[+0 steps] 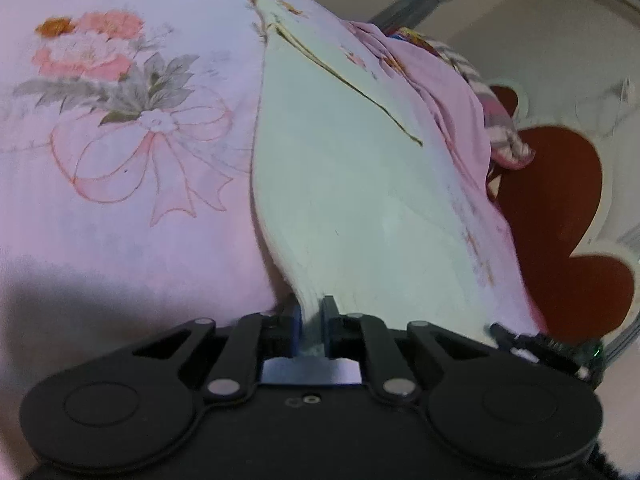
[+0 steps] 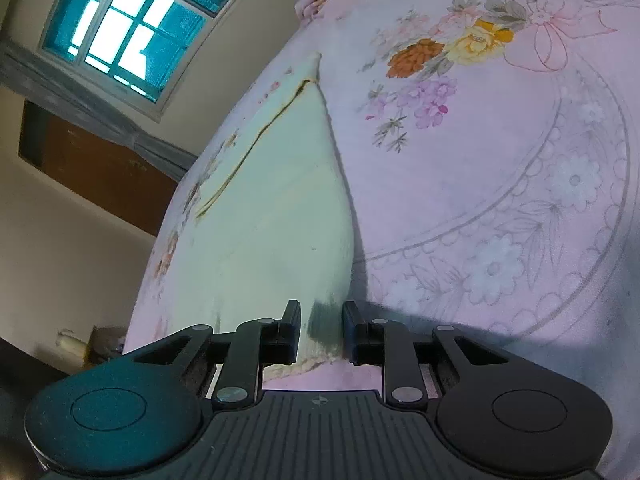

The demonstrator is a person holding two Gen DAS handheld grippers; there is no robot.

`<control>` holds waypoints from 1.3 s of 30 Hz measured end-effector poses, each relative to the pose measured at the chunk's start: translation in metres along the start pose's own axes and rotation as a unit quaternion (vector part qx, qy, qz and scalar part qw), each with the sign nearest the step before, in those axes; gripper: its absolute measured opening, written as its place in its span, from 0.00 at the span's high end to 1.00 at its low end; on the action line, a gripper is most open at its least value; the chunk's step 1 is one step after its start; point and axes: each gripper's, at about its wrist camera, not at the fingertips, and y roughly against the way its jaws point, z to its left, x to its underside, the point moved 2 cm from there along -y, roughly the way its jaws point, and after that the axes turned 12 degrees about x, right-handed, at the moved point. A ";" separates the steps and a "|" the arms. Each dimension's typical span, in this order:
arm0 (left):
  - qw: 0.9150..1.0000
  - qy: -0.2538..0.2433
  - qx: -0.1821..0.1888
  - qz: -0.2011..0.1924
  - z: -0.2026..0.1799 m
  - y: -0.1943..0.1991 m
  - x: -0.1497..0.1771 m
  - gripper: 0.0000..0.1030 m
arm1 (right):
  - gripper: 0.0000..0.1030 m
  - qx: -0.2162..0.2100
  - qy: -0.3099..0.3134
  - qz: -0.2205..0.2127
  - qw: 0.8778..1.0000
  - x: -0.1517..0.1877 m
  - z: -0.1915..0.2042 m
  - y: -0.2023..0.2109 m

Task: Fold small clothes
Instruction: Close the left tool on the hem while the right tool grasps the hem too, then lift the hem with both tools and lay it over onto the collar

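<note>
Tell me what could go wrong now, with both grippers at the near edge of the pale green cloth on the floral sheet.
1. The right gripper has the pale green cloth between open pads, so a lift may miss it.
2. The left gripper pinches only a narrow edge, which may slip.
3. Either pinch might catch the floral sheet underneath.

Two grippers angled down, jaws drawn in
The left gripper (image 1: pixel 311 312) has its jaws pinched on a pale cloth (image 1: pixel 352 208) edge; the right gripper (image 2: pixel 321 320) has its jaws narrowly apart, astride the same cloth's edge.
</note>
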 end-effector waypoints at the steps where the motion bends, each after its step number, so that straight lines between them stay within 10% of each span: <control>1: 1.000 0.008 0.003 -0.006 0.003 0.001 -0.001 0.87 | 0.77 0.004 -0.004 -0.001 1.000 -0.001 -0.001 0.000; 13: 1.000 -0.005 -0.003 0.018 0.015 -0.022 -0.031 0.94 | 0.77 -0.010 0.001 0.027 1.000 -0.022 -0.007 -0.026; 16: 1.000 -0.014 0.003 0.016 0.016 -0.021 -0.029 0.98 | 0.98 -0.012 0.022 0.036 0.999 -0.021 -0.007 -0.030; 22: 0.999 -0.013 0.049 -0.009 0.005 -0.005 -0.048 0.98 | 0.98 -0.077 0.029 -0.021 0.996 -0.040 0.008 0.000; 30: 0.991 -0.031 0.111 -0.073 -0.020 -0.028 -0.159 0.98 | 0.98 -0.119 0.054 -0.072 0.989 -0.131 0.081 -0.018; 39: 0.988 0.005 0.099 -0.115 0.022 -0.120 -0.300 0.98 | 0.98 -0.138 -0.025 -0.052 0.989 -0.287 0.115 -0.170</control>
